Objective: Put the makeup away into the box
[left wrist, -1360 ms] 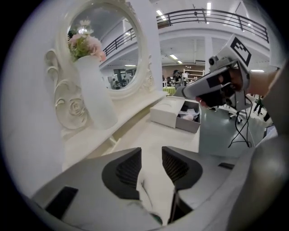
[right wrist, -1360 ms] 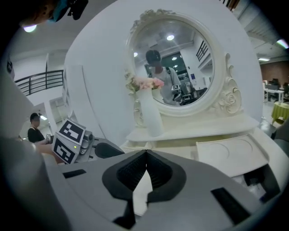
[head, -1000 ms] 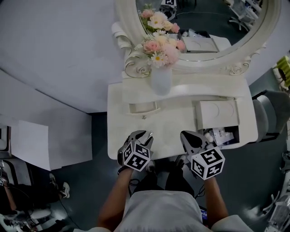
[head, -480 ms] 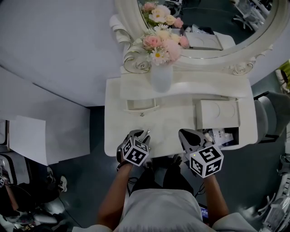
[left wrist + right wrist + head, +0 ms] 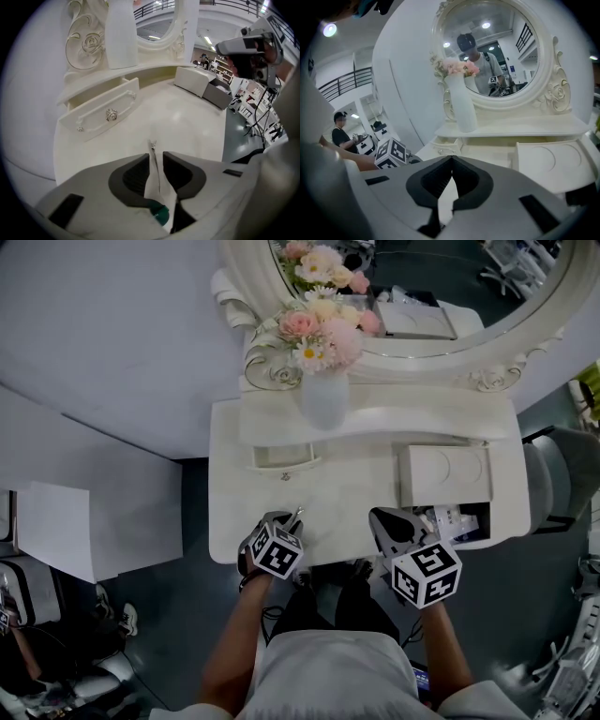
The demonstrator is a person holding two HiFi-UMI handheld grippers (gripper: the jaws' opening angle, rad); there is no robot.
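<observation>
Nearest, the left gripper [image 5: 157, 157] points steeply down at the front of the table [image 5: 347, 493], left of centre. Its jaws have just been closing and now pinch a slim white tube [image 5: 154, 180]. The tube has a green patch at its near end and a small metallic tip that pokes out past the jaws, just above the tabletop. What kind of makeup it is cannot be told. The right gripper [image 5: 451, 160] hovers at the table's front edge further right. It is clenched, with the jaw tips meeting and nothing between them. Beyond the left gripper, a shallow drawer [image 5: 105, 112] with a small round knob stands pulled partly out from under the raised back shelf. The box [image 5: 445, 474] sits on the right side of the table, well apart from the tube. Its white top carries a round relief, and its dark compartment is open toward the person, just beside the right gripper, with a few small items inside. On the back shelf stands a white vase [image 5: 323, 399] of pink and cream flowers [image 5: 319, 329]. Behind it rises an oval mirror [image 5: 422, 277] in a carved white frame.
</observation>
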